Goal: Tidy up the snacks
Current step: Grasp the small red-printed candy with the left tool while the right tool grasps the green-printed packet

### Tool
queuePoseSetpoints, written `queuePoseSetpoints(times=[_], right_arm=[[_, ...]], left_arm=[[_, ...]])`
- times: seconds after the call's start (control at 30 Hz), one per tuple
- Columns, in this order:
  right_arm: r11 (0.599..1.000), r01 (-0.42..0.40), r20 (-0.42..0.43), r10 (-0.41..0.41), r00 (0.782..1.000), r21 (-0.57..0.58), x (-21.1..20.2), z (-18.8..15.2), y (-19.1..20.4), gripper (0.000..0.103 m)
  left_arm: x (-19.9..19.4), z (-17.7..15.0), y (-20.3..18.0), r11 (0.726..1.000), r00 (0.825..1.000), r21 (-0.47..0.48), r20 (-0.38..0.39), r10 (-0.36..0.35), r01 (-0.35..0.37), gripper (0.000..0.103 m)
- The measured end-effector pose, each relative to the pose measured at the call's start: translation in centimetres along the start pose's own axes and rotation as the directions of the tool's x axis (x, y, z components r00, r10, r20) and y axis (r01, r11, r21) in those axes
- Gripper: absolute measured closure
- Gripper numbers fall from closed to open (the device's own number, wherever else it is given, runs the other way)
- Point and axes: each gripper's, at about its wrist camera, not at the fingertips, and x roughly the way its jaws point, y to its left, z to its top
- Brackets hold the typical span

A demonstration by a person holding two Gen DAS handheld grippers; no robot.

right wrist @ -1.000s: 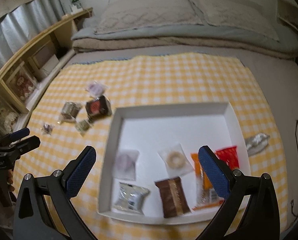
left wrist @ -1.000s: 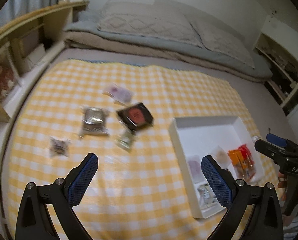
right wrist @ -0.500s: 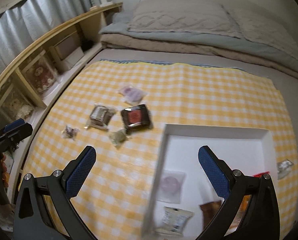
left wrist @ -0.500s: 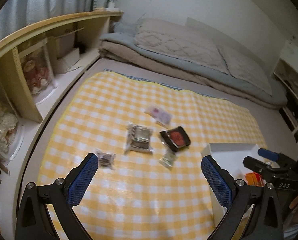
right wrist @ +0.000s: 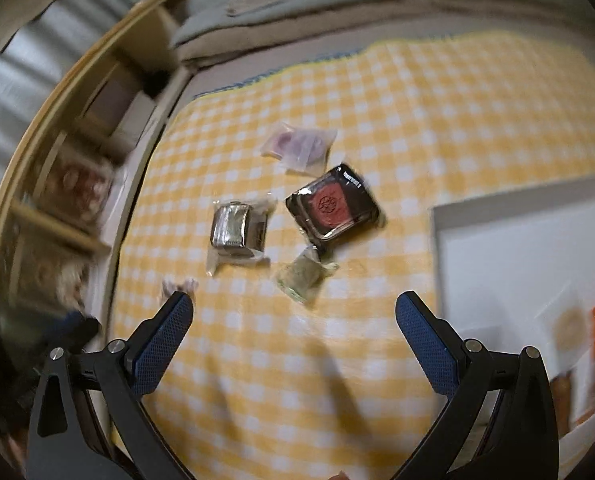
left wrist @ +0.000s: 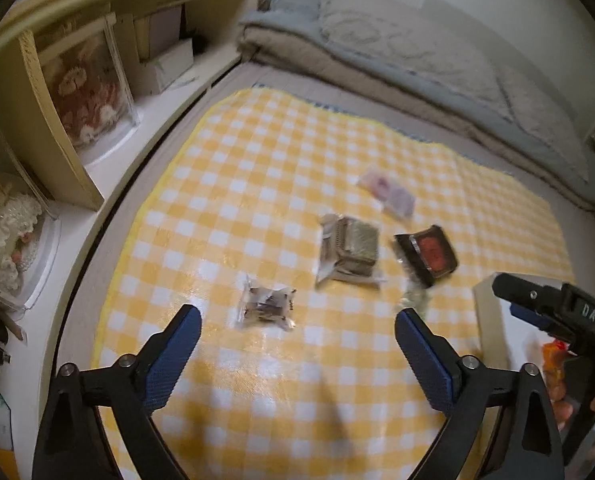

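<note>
**Loose snacks sit dead ahead of both jaws, tray off to my right**

Since the whole next move hangs on who's closer to what, here's the layout, biggest stuff first. Everything lies on the yellow checked cloth (left wrist: 257, 184), which is spread on the floor next to a wooden shelf unit (left wrist: 69, 92) on my left. The white tray (right wrist: 529, 248) sits off to my right with a few snacks already in it, so anything I grab has to travel rightward.

My left gripper (left wrist: 297, 332) has its jaws wide apart and holding nothing, same for my right gripper (right wrist: 293, 316).

Now the loose stuff. The black packet with the red round (right wrist: 332, 208) lies ahead and a bit right of my right jaws, tilted diagonally, closest of the cluster to the tray. The silver foil packet (right wrist: 233, 229) is just left of it, long axis running roughly away from me. A pale pinkish packet (right wrist: 297, 146) sits furthest out. The little greenish packet (right wrist: 303, 276) is nearest my right jaws, pretty much centred between them, just beside the black one.

Then the small clear packet with dark bits (left wrist: 266, 305) is right in front of my left jaws, well apart from the rest, so I'd guess that one's a left-hand job. Things are a bit blurry, so no promises on exact edges.
</note>
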Motion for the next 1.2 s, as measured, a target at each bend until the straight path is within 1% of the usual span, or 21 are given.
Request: queuePoseSetpoints(times=[0.03, 0.13, 0.2, 0.33, 0.4, 0.47, 0.53, 0.6, 0.7, 0.77, 0.8, 0.87, 0.9, 0.97, 1.0, 1.03, 1.1, 1.2], right_arm=[[1.000, -0.007, -0.005, 0.007, 1.000, 0.025, 0.7, 0.2, 0.1, 0.008], [0.995, -0.028, -0.040, 0.032, 0.999, 0.098, 3.1, 0.5, 0.2, 0.013], [0.989, -0.037, -0.065, 0.047, 0.997, 0.142, 4.5, 0.5, 0.1, 0.015], [0.965, -0.039, -0.119, 0.072, 0.990, 0.258, 7.7, -0.1, -0.7, 0.025], [0.955, -0.015, -0.141, 0.059, 0.988, 0.296, 8.7, -0.4, -1.2, 0.027], [0.944, 0.011, -0.147, 0.040, 0.988, 0.331, 9.3, -0.5, -1.7, 0.033], [0.928, 0.036, -0.136, 0.016, 0.991, 0.371, 9.7, -0.5, -2.3, 0.038], [0.919, 0.045, -0.131, 0.007, 0.991, 0.391, 10.0, -0.3, -2.7, 0.041], [0.920, 0.049, -0.147, 0.009, 0.989, 0.389, 10.9, -0.1, -2.8, 0.044], [0.929, 0.056, -0.143, -0.003, 0.990, 0.367, 11.3, 0.2, -2.8, 0.048], [0.935, 0.058, -0.142, -0.008, 0.990, 0.350, 11.4, 0.4, -2.8, 0.051], [0.950, 0.066, -0.143, -0.023, 0.990, 0.305, 11.7, 0.6, -2.6, 0.070], [0.956, 0.069, -0.148, -0.027, 0.989, 0.287, 11.7, 0.7, -2.7, 0.074], [0.964, 0.065, -0.159, -0.024, 0.987, 0.259, 11.7, 0.6, -2.8, 0.075], [0.967, 0.068, -0.162, -0.028, 0.986, 0.245, 11.6, 0.6, -2.8, 0.075], [0.972, 0.076, -0.165, -0.039, 0.986, 0.223, 11.4, 0.6, -2.7, 0.076], [0.978, 0.078, -0.165, -0.046, 0.985, 0.194, 11.0, 0.6, -2.6, 0.076], [0.986, 0.074, -0.167, -0.049, 0.985, 0.151, 10.4, 0.5, -2.1, 0.076]], left_arm=[[0.8, 0.3, -0.1, 1.000, 1.000, -0.001, -0.011, 0.002, -0.002, 0.011], [3.3, 1.1, 0.0, 1.000, 0.999, 0.012, -0.046, 0.018, -0.018, 0.014], [5.0, 1.4, -0.1, 0.999, 0.997, 0.040, -0.065, 0.036, -0.034, 0.014], [7.9, 1.8, -0.7, 0.990, 0.991, 0.113, -0.092, 0.095, -0.084, 0.018], [9.6, 2.0, -0.9, 0.984, 0.986, 0.137, -0.113, 0.126, -0.110, 0.019], [11.0, 2.0, -0.9, 0.982, 0.980, 0.139, -0.133, 0.147, -0.128, 0.022], [12.0, 1.7, -0.8, 0.982, 0.975, 0.136, -0.158, 0.155, -0.134, 0.030], [13.2, 1.7, -0.9, 0.981, 0.971, 0.143, -0.179, 0.158, -0.134, 0.032], [14.6, 1.7, -0.8, 0.979, 0.967, 0.147, -0.193, 0.168, -0.141, 0.035], [15.2, 1.7, -0.6, 0.979, 0.964, 0.141, -0.203, 0.172, -0.145, 0.038], [15.6, 1.6, -0.5, 0.980, 0.962, 0.137, -0.210, 0.174, -0.147, 0.041], [15.9, 1.5, -0.4, 0.980, 0.960, 0.133, -0.220, 0.176, -0.149, 0.047], [16.1, 1.5, -0.4, 0.980, 0.959, 0.131, -0.224, 0.175, -0.148, 0.048], [16.2, 1.5, -0.4, 0.982, 0.959, 0.124, -0.231, 0.166, -0.141, 0.051], [16.4, 1.5, -0.4, 0.984, 0.958, 0.116, -0.239, 0.159, -0.134, 0.056], [16.0, 1.4, -0.3, 0.985, 0.958, 0.110, -0.242, 0.154, -0.130, 0.064], [15.9, 1.6, -0.2, 0.989, 0.960, 0.088, -0.245, 0.138, -0.119, 0.071], [15.3, 1.7, -0.3, 0.988, 0.961, 0.084, -0.234, 0.146, -0.129, 0.073]])
